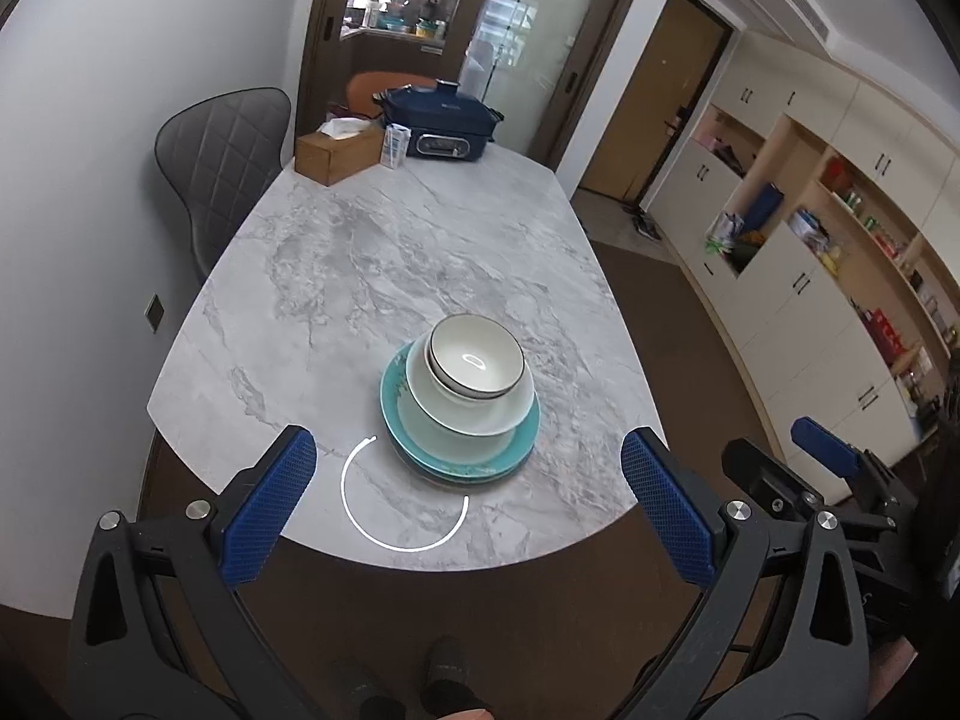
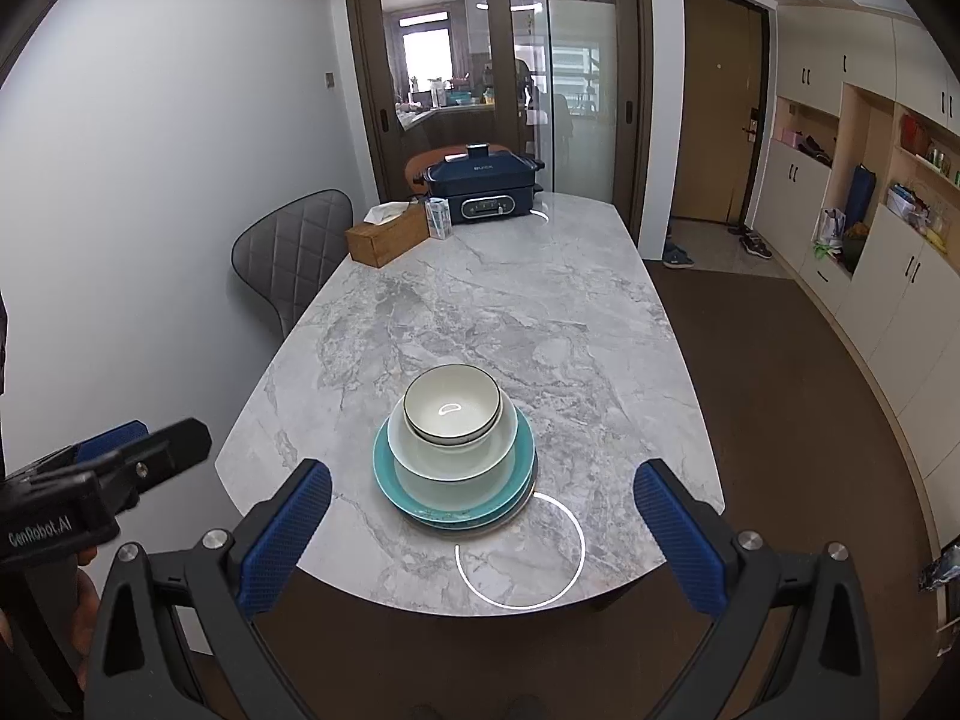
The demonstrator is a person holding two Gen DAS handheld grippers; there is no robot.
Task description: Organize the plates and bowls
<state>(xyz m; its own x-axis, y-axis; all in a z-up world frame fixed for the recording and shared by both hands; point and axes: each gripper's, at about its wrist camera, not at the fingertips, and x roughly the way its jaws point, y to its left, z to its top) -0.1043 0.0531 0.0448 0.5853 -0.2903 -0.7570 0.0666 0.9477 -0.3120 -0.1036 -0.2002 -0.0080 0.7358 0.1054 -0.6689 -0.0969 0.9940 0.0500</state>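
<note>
One stack of dishes stands near the front end of the marble table (image 1: 372, 252) (image 2: 540, 324). At the bottom lie teal plates (image 1: 522, 447) (image 2: 522, 480), on them a pale wide bowl (image 1: 480, 414) (image 2: 456, 456), and on top a white dark-rimmed bowl (image 1: 474, 357) (image 2: 451, 402). My left gripper (image 1: 468, 450) is open, held back from the table edge with the stack between and beyond its blue pads (image 1: 270, 510). My right gripper (image 2: 483, 480) is open too, likewise short of the stack, and shows in the left wrist view at the right (image 1: 822, 438).
At the table's far end stand a wooden tissue box (image 1: 339, 155) (image 2: 387, 234), a small carton (image 1: 396, 145) (image 2: 439, 217) and a dark blue electric cooker (image 1: 444, 123) (image 2: 483, 189). A grey chair (image 1: 222, 162) (image 2: 294, 252) is on the left, cabinets (image 2: 870, 252) on the right.
</note>
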